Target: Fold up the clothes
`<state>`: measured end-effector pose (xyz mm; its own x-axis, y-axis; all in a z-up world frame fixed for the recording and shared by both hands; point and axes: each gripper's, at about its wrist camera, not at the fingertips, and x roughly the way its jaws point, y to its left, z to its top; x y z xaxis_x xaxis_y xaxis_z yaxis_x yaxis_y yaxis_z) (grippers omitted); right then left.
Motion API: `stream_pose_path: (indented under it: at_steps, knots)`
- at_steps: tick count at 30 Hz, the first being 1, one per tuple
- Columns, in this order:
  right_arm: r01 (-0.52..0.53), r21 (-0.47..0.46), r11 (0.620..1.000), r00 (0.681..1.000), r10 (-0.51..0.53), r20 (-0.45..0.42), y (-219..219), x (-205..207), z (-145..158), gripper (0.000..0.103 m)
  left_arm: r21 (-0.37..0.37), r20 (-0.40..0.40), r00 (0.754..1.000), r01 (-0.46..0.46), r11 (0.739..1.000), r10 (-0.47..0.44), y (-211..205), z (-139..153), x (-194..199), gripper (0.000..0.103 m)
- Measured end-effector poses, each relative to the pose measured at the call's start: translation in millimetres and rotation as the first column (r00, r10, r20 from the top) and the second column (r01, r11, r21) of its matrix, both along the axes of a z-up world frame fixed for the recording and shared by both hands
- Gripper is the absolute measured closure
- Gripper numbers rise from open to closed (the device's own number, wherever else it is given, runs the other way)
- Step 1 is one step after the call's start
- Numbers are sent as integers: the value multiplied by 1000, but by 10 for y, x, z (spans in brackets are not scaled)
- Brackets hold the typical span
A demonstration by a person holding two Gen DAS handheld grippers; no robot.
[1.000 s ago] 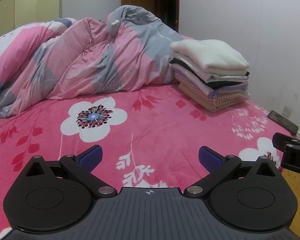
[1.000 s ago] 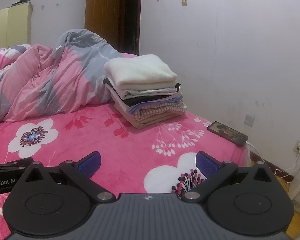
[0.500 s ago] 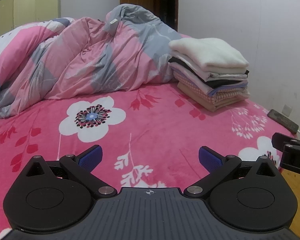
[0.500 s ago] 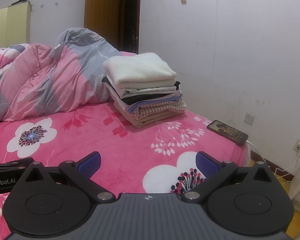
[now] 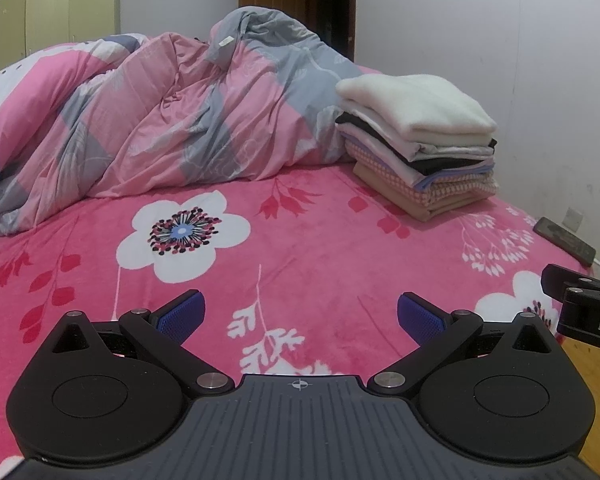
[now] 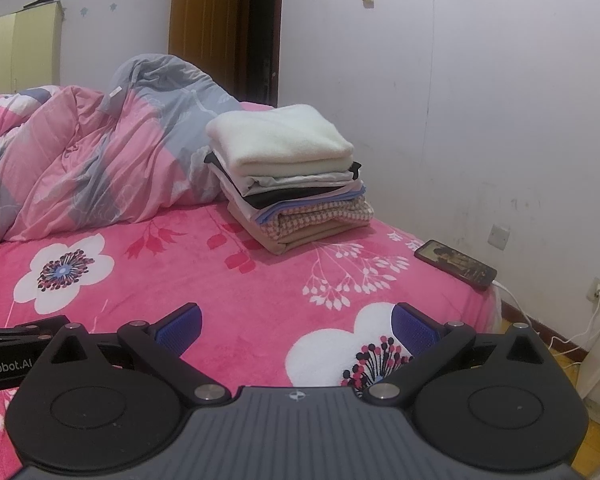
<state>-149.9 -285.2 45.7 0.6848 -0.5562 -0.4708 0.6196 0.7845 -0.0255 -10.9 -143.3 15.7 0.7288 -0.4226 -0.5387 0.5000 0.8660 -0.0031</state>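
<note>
A stack of folded clothes (image 5: 420, 148), with a cream towel-like piece on top, sits on the pink flowered bed at the far right; it also shows in the right wrist view (image 6: 292, 176). My left gripper (image 5: 300, 316) is open and empty, low over the near edge of the bed. My right gripper (image 6: 296, 320) is open and empty, beside it on the right. Part of the right gripper (image 5: 580, 308) shows at the right edge of the left wrist view, and part of the left gripper (image 6: 16, 352) at the left edge of the right wrist view.
A rumpled pink and grey duvet (image 5: 160, 120) lies heaped across the back of the bed (image 5: 300, 240). A phone (image 6: 454, 264) on a white cable lies near the bed's right edge. A white wall stands close on the right, a brown door (image 6: 220, 32) behind, a yellow wardrobe (image 5: 56, 32) far left.
Both grippers have drifted very slightly; the view has shifted a little. Both stay open and empty. The stack has not moved.
</note>
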Motion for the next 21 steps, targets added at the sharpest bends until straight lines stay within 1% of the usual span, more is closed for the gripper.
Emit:
stream_pose_path:
  at_steps: [21]
  knots:
    - [-2, -1, 1000, 1000, 2, -5, 41, 14, -4, 0, -5, -7, 1000, -5, 1000, 5, 33, 0, 7, 0]
